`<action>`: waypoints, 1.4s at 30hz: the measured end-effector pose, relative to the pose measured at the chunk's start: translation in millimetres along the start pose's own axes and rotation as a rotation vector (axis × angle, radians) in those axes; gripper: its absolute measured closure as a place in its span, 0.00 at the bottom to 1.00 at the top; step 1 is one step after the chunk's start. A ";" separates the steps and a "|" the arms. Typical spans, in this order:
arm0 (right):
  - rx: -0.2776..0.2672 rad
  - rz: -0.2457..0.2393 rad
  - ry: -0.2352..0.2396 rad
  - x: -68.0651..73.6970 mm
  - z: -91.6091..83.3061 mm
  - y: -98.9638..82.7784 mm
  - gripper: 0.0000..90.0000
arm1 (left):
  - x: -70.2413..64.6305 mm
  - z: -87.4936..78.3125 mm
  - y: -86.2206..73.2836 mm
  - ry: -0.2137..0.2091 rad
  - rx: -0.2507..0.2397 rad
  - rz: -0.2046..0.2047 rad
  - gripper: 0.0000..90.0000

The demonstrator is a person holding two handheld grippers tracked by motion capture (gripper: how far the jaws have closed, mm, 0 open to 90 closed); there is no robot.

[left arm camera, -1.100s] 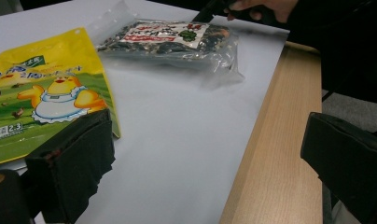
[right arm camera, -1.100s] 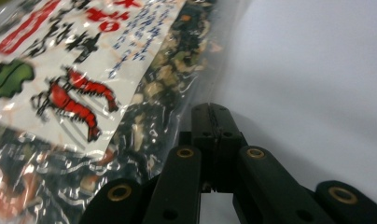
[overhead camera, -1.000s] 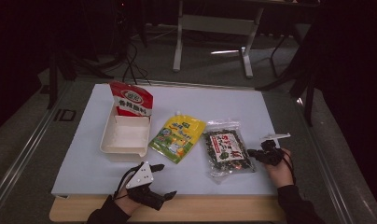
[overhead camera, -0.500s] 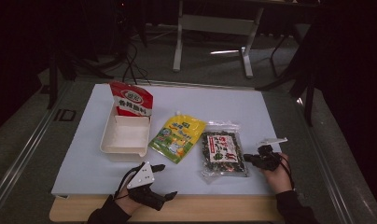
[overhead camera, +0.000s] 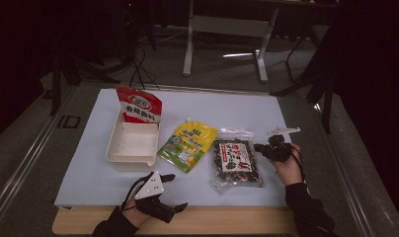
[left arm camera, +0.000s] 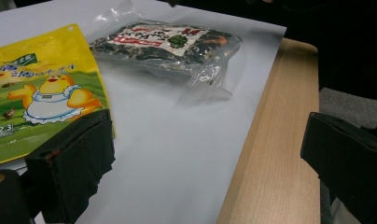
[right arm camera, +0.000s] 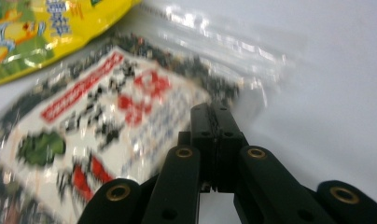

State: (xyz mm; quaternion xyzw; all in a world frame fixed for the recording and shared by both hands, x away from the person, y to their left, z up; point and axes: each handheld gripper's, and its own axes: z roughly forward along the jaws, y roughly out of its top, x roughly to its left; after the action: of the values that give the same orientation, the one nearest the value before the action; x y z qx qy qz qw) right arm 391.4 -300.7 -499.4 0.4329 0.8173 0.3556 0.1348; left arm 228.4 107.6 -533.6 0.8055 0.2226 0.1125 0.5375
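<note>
One seaweed packet [overhead camera: 235,161] flat, long axis front-to-back, slightly skewed.

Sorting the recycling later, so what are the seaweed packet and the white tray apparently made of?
Seaweed packet: clear, glossy plastic film, judging by its shiny crinkled edges and visible dark contents. White tray: probably matte moulded plastic or foam, going by its smooth rounded walls.

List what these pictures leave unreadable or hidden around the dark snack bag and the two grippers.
- Whether the shut right gripper pinches the dark snack bag edge: right gripper view, motion blur.
- Bag label text: same view, blurred; too small in the high view.
- Yellow pouch: left gripper view, cut by the left edge and partly behind a jaw.
- Red bag lower part: high view, behind the white tray wall.
</note>
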 end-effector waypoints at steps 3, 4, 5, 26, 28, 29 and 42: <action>-0.003 -0.010 0.001 0.8 5.8 9.8 0.99 | -0.1 0.2 -0.2 0.000 0.002 0.001 0.04; -0.003 -0.019 0.007 1.7 13.1 21.6 0.99 | -0.2 0.2 -0.4 -0.001 0.003 0.001 0.04; 0.002 -0.019 0.005 2.0 15.4 25.5 0.99 | -0.2 0.2 -0.4 -0.001 0.003 0.001 0.04; 0.021 0.024 -0.046 -16.4 82.5 77.1 0.99 | -1.8 0.0 -1.9 -0.016 0.013 0.009 0.04; 0.024 0.026 -0.050 -17.4 84.3 78.1 0.99 | -1.5 -0.1 -2.0 -0.014 0.014 0.008 0.04; 0.032 0.037 -0.057 -20.3 88.7 81.7 0.99 | -1.3 -0.1 -2.0 -0.014 0.012 0.006 0.04; 0.105 0.044 -0.062 -21.9 114.4 92.8 0.99 | 1.9 -3.8 -3.3 -0.014 0.011 -0.001 0.04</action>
State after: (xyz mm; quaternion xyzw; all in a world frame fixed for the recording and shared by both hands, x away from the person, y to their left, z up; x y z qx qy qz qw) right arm 521.6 -230.6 -517.9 0.4682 0.8205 0.3014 0.1291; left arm 227.7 112.7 -535.2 0.8092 0.2199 0.1054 0.5346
